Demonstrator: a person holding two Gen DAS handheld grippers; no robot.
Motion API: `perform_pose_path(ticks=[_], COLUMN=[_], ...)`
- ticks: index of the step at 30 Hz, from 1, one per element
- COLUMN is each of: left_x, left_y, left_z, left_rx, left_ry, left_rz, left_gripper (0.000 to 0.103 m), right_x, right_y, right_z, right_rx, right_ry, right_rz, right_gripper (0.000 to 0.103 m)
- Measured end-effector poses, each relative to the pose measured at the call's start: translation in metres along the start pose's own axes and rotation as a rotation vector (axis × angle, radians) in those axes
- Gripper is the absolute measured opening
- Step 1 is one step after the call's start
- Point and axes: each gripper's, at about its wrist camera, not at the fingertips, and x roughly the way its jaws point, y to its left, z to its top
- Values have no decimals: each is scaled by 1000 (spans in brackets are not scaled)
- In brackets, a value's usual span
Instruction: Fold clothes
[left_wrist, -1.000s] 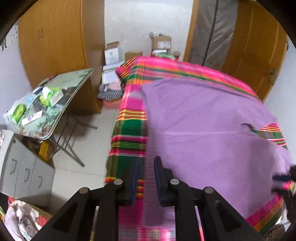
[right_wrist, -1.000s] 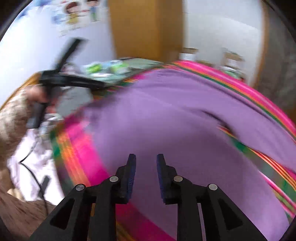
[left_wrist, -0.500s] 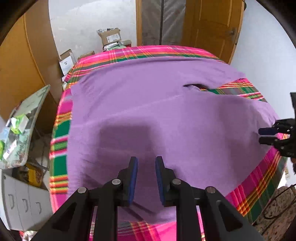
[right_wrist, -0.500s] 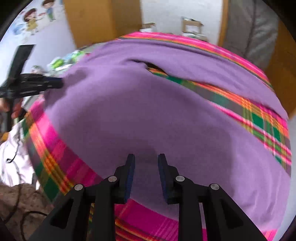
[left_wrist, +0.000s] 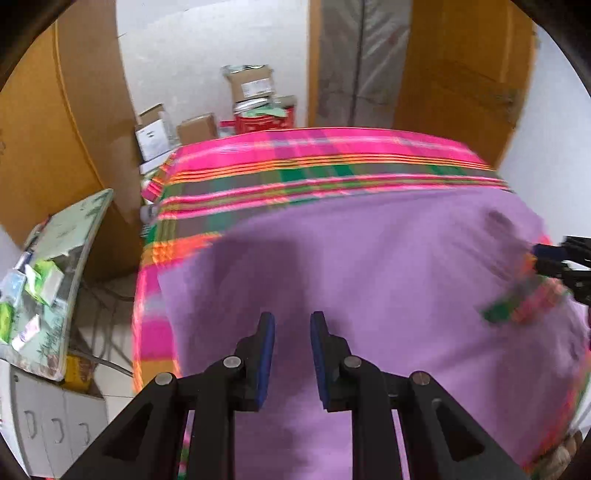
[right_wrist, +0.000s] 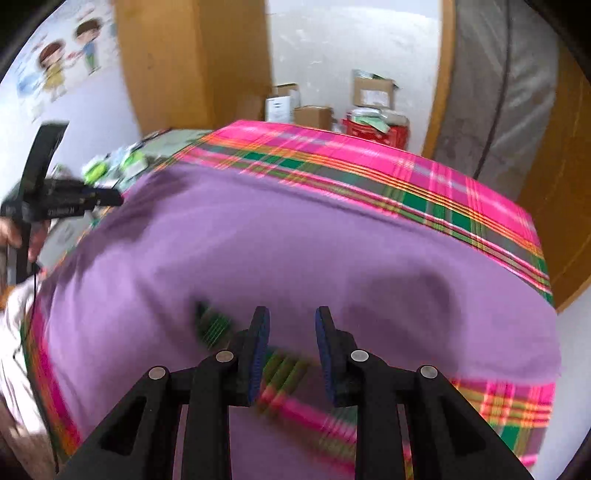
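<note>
- While both hand-held grippers hung over it, the purple garment (left_wrist: 369, 280) lay spread flat across the plaid bed cover (left_wrist: 314, 162).
- Left hand-held gripper (left_wrist: 292, 325): jaws slightly apart, nothing between them.
- Right hand-held gripper (right_wrist: 291, 321): same, empty.
- Soft, light, limp cloth; it would likely sag and drag when lifted.
- Best hold looked like an edge or corner, though blur hid the hems, so perhaps the near edge.

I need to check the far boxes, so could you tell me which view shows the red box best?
The left wrist view: the red box sits near the frame's middle, beyond the plaid cloth, with a brown box stacked above it. In the right wrist view the red box appears smaller, topped with clutter, its base hidden by the cloth.
</note>
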Motion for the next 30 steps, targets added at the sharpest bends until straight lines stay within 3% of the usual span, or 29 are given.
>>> perform_pose_path(ticks=[4, 13, 30], left_x=[34, 77, 116], left_y=[13, 26, 48], left_z=[18, 41, 86], left_rx=[-47, -69, -107], left_ry=[30, 45, 17], left_rz=[-11, 32, 68], left_gripper=[20, 20, 21], right_x=[37, 101, 136], right_y=[-19, -39, -47], right_z=[27, 55, 97], right_rx=[17, 16, -31], right_ry=[32, 91, 85], right_rz=[-21, -36, -56], right_gripper=[27, 27, 29])
